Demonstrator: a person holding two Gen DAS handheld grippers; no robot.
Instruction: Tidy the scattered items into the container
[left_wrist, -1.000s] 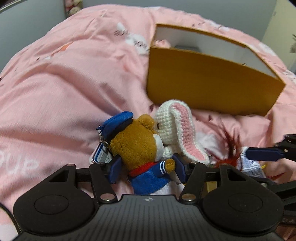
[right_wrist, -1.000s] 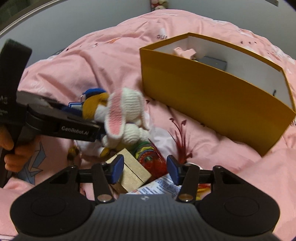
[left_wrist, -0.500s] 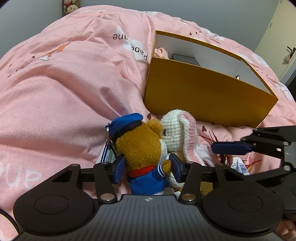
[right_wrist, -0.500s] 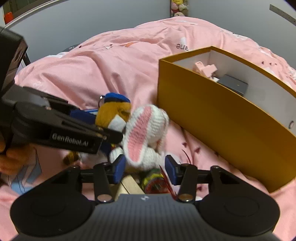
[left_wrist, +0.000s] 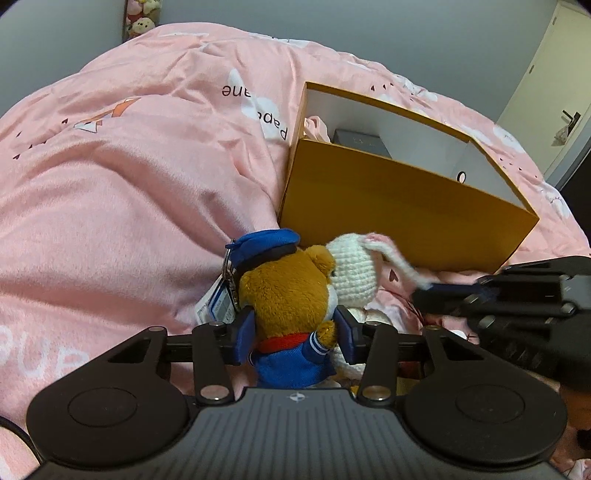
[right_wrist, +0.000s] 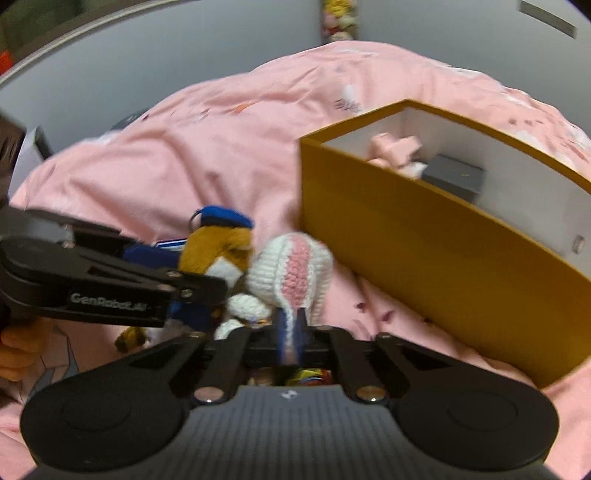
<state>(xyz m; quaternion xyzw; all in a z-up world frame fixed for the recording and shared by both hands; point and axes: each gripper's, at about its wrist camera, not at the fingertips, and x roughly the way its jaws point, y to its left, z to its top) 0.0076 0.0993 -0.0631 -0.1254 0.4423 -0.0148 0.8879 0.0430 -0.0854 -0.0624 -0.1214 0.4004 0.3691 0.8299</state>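
left gripper (left_wrist: 295, 332): black ribbed housing, round side discs, blue pads, silver screws
right gripper (right_wrist: 291, 328): same black build
side marking: white "GenRobot.AI"

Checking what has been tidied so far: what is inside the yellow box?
Inside the yellow box a pink soft item lies beside a dark grey flat case at its far end. The near wall hides the rest of the floor.

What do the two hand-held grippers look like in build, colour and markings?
Both match: the left hand-held gripper and the right hand-held gripper have matte black ribbed bodies, two round discs, black linkage arms with silver pivot screws and blue finger pads. A small white emblem sits on each body; the left one's side reads "GenRobot.AI" in the right wrist view. No cables or sleeves are clearly visible.
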